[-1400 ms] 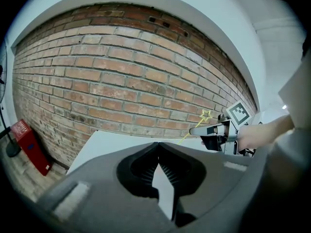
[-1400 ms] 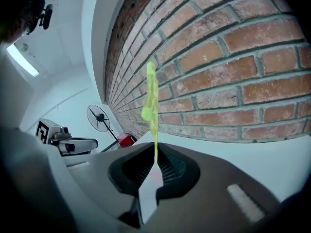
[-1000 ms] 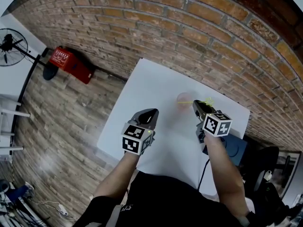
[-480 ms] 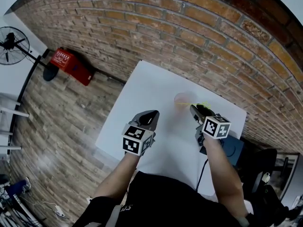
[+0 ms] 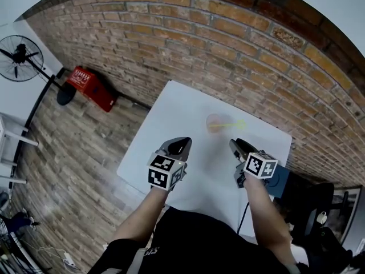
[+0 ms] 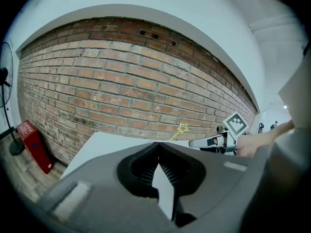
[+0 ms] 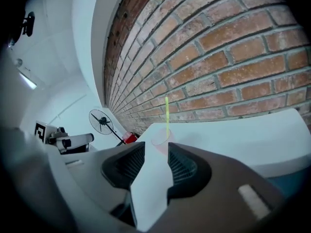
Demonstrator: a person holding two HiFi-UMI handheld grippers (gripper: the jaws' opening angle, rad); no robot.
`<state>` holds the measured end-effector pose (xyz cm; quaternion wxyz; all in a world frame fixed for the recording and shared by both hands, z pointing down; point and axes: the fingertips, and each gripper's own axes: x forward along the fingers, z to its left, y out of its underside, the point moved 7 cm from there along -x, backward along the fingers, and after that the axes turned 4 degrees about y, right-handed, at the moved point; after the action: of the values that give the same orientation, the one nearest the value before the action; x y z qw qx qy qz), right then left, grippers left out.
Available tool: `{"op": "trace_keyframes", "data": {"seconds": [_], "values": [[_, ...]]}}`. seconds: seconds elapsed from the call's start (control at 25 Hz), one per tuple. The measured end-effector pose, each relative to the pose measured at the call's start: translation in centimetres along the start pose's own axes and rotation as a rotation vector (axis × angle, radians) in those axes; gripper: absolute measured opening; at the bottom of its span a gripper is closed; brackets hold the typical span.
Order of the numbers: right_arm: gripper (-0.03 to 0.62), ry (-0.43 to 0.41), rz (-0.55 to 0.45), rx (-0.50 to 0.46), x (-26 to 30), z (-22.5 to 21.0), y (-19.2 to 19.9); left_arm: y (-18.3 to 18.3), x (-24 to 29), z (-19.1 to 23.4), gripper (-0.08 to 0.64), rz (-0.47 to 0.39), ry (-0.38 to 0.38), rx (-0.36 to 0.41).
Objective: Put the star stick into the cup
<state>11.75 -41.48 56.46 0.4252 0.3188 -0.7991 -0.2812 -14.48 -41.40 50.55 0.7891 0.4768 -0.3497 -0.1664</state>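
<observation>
A clear pinkish cup stands on the white table towards its far side. The yellow star stick rests in it and leans right, star end up. In the right gripper view the stick rises out of the cup just beyond the jaws. My right gripper is drawn back from the cup with nothing between its jaws, which stand apart and are closing slightly. My left gripper hovers left of the cup, its jaw tips together and empty. From the left gripper view the star shows above the right gripper.
A brick wall runs behind the table. On the wooden floor to the left are a red box and a standing fan. A blue object and a black cable sit by the table's right near corner.
My right gripper let go of the star stick, opened, and pulled back toward me. The stick now stands in the cup. The left gripper barely moved.
</observation>
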Motion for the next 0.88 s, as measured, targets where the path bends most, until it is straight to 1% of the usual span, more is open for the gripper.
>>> {"op": "trace_keyframes", "data": {"seconds": [0.12,0.24,0.52,0.72,0.88], "values": [[0.121,-0.026,-0.003,-0.008,-2.0,1.3,1.2,-0.1,-1.2,-1.6,0.006,-0.001,-0.003,0.022],[0.103,-0.053,-0.035,-0.059,-4.2,2.5,0.9,-0.4,-2.4,-3.2,0.006,-0.01,-0.012,0.048],[0.071,-0.145,-0.147,-0.238,-9.5,5.9,-1.3,-2.0,-4.9,-6.3,0.006,-0.068,-0.053,0.101],[0.071,-0.163,-0.233,-0.342,-13.3,7.8,-1.9,-2.4,-7.5,-8.9,0.006,-0.116,-0.086,0.115],[0.069,-0.232,-0.316,-0.483,-16.2,9.9,-1.9,-3.0,-9.7,-10.6,0.006,-0.172,-0.108,0.138]]}}
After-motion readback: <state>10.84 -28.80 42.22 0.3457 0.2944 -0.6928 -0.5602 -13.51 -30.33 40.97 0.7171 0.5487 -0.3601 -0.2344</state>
